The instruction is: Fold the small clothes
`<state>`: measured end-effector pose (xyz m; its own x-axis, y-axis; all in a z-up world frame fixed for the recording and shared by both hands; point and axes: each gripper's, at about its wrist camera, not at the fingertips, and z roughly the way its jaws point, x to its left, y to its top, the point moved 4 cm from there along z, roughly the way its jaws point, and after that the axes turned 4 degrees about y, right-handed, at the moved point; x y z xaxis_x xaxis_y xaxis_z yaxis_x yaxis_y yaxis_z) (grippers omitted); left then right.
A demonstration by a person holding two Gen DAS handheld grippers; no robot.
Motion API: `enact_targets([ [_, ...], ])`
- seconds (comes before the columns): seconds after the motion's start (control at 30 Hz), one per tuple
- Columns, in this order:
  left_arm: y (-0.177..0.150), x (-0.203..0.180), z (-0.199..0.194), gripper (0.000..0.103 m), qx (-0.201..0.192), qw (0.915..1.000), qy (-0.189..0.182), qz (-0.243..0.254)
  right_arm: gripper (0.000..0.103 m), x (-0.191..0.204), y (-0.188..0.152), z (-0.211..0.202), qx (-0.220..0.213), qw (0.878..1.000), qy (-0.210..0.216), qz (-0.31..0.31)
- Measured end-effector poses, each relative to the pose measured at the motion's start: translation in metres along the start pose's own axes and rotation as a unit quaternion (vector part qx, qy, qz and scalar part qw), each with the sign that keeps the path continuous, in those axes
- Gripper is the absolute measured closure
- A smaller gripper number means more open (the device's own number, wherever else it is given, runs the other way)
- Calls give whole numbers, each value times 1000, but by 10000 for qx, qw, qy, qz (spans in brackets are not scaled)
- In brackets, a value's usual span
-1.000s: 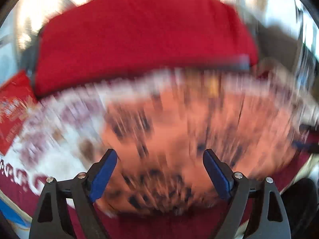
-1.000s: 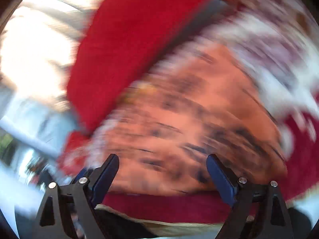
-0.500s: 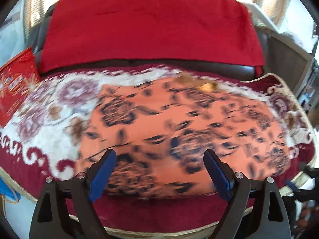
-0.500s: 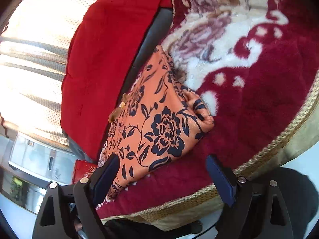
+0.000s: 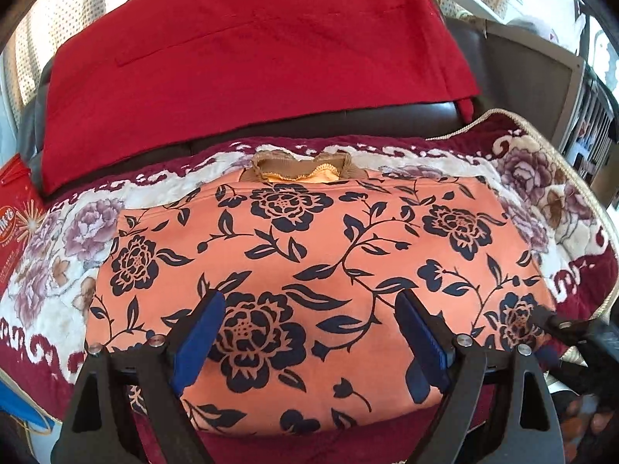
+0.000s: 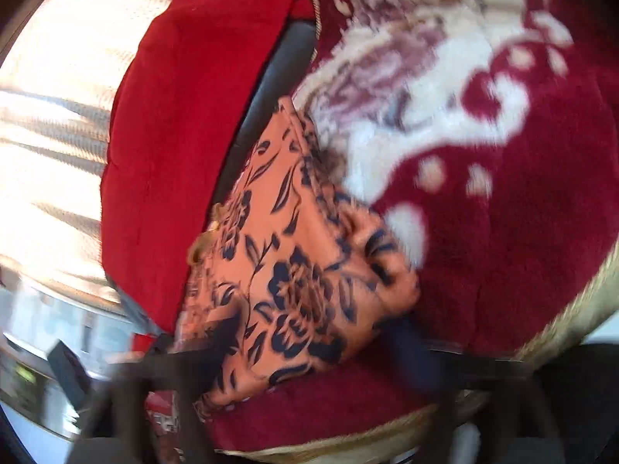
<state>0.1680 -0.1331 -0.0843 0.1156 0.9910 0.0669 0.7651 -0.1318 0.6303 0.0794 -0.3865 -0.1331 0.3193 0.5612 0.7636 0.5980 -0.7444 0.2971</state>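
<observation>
garment: orange garment (image 5: pixel 321 282) with dark navy flowers lies folded flat on the plush maroon floral blanket (image 5: pixel 69 232); tan collar (image 5: pixel 301 166) pokes out at the far edge.
left gripper: your left gripper (image 5: pixel 309 332) hovers over the near half of the garment, blue pads spread wide, nothing between them, released.
right gripper: your right gripper (image 6: pixel 321 352) is smeared by blur in its own view. Its jaws have just been closing. Fingers look to sit at the near corner of the garment, one finger (image 6: pixel 220 340) over the cloth; you can't tell from the blur whether cloth is pinched. In the left view a dark finger (image 5: pixel 557 324) reaches in at the garment's right edge.
backrest: red cloth (image 5: pixel 247 62) drapes over the dark seat back (image 5: pixel 387 116) behind the blanket.
left edge: red printed box (image 5: pixel 15 216) beside the blanket.
blanket trim: gold cord trim (image 6: pixel 572 317) along the near edge.
</observation>
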Motion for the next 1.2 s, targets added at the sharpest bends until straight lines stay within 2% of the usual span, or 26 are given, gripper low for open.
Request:
enact_targets([
  [0.07,0,0,5,14,68,10000,57,0,94,4,4,1,83,9997,-78,-234],
  [0.13,2,2,2,14,36,9999,93,-22,95,20,4,-14,-200,9966,-276,-744],
  [0.2,5,7,-5,14,-196,9997,130,-90,95,37,0,-30,-480,9882,-531,-1356],
  [0.23,7,9,-7,13,-296,9994,151,-115,94,34,0,-30,-459,9861,-651,-1456],
  [0.27,8,11,-4,13,-330,9992,166,-125,93,20,-1,-17,-204,9862,-853,-1403],
  [0.3,7,11,2,13,-251,9995,182,-112,88,5,-1,-4,87,9882,-947,-1198],
  [0.33,5,9,15,13,-26,9997,222,-55,84,-8,-1,5,279,9936,-747,-798],
  [0.37,2,8,24,13,127,9996,254,-2,81,-17,4,-2,176,9985,-339,-402],
  [0.4,-2,8,34,13,281,9992,292,74,69,-17,7,-8,137,9989,-278,-346],
  [0.43,-7,7,44,13,417,9984,347,145,43,-16,11,-17,29,9988,-322,-369],
  [0.5,-14,6,53,8,316,9984,397,233,15,-11,23,-40,-422,9973,-374,-463],
  [0.57,-17,6,55,4,163,9985,455,265,15,-3,40,-55,-675,9957,-260,-586],
  [0.63,-17,8,57,2,149,9989,400,216,15,4,56,-51,-647,9959,-137,-621],
  [0.7,-17,10,58,1,141,9991,339,212,15,18,75,-31,-452,9961,-53,-762],
  [0.87,-17,12,59,0,106,9996,170,208,15,40,110,50,490,9923,36,-1134],
  [0.97,-17,13,59,0,108,9998,94,166,15,39,125,94,938,9882,-292,-1174],
  [1.07,-17,13,59,0,57,9999,30,149,17,43,138,119,930,9852,-526,-1339],
  [1.1,-17,14,60,0,46,9999,2,136,40,47,139,121,917,9822,-619,-1519],
  [1.13,-17,14,60,0,42,9999,-8,125,94,52,139,125,974,9765,-767,-1765],
  [1.17,-17,14,60,0,36,9999,-27,124,92,57,138,127,1033,9724,-921,-1878],
  [1.2,-17,14,60,0,34,9999,-46,129,92,66,135,123,910,9682,-1066,-2073],
])
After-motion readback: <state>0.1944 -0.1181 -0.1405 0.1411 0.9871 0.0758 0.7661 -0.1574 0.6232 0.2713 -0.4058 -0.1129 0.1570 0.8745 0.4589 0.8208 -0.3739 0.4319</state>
